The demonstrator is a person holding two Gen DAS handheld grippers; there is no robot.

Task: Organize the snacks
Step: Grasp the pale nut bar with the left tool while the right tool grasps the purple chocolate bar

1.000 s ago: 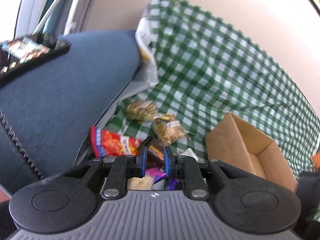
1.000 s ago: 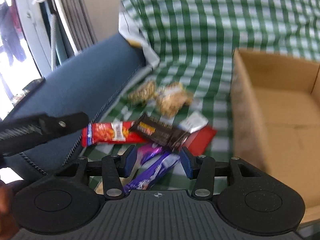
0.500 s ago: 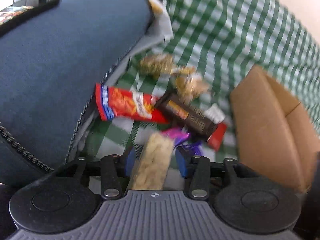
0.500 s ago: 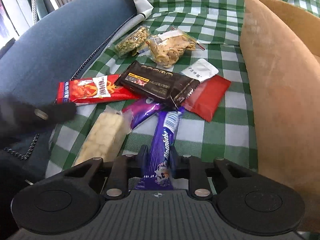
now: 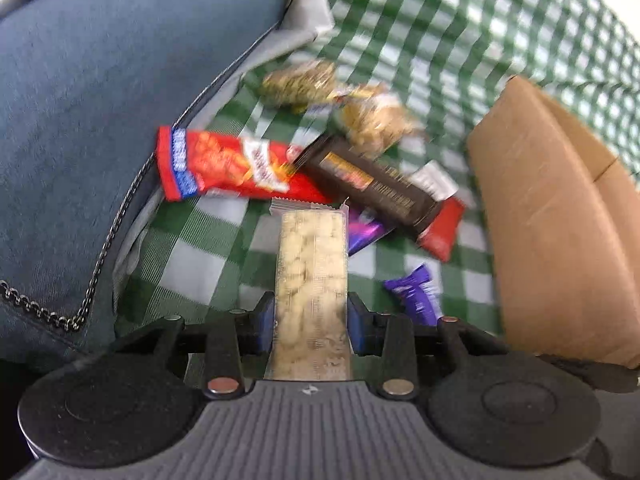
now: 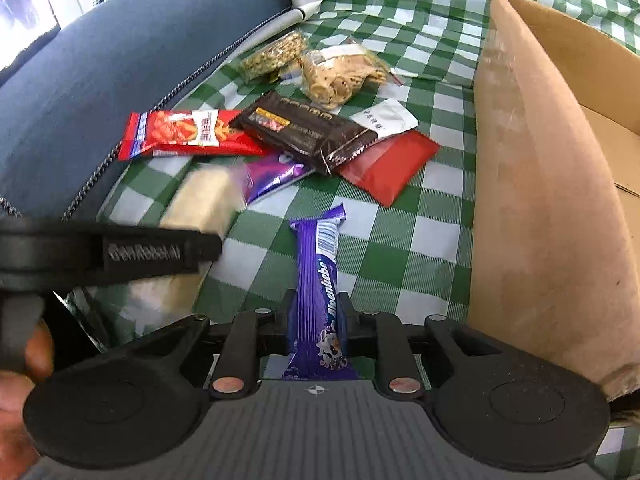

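Note:
Snacks lie in a pile on a green checked cloth (image 6: 400,240). My left gripper (image 5: 312,316) has a pale rice bar (image 5: 312,256) in a clear wrapper between its blue pads. Its jaws are closing and the pads touch the bar's sides. My right gripper (image 6: 318,312) is shut on a purple chocolate bar (image 6: 318,264), which points away from me. An open cardboard box (image 6: 532,184) stands to the right. The left gripper's body (image 6: 120,256) crosses the right wrist view at the left, over the pale bar (image 6: 200,200).
In the pile are a red wrapper (image 6: 180,136), a dark brown bar (image 6: 304,132), a red packet (image 6: 388,164), a white sachet (image 6: 384,118), another purple wrapper (image 6: 272,174) and two clear bags (image 6: 340,72). A blue cushion (image 6: 120,60) borders the left.
The left gripper came down, opened and closed around the pale bar. The right gripper shut on the purple bar, which now lies apart from the pile.

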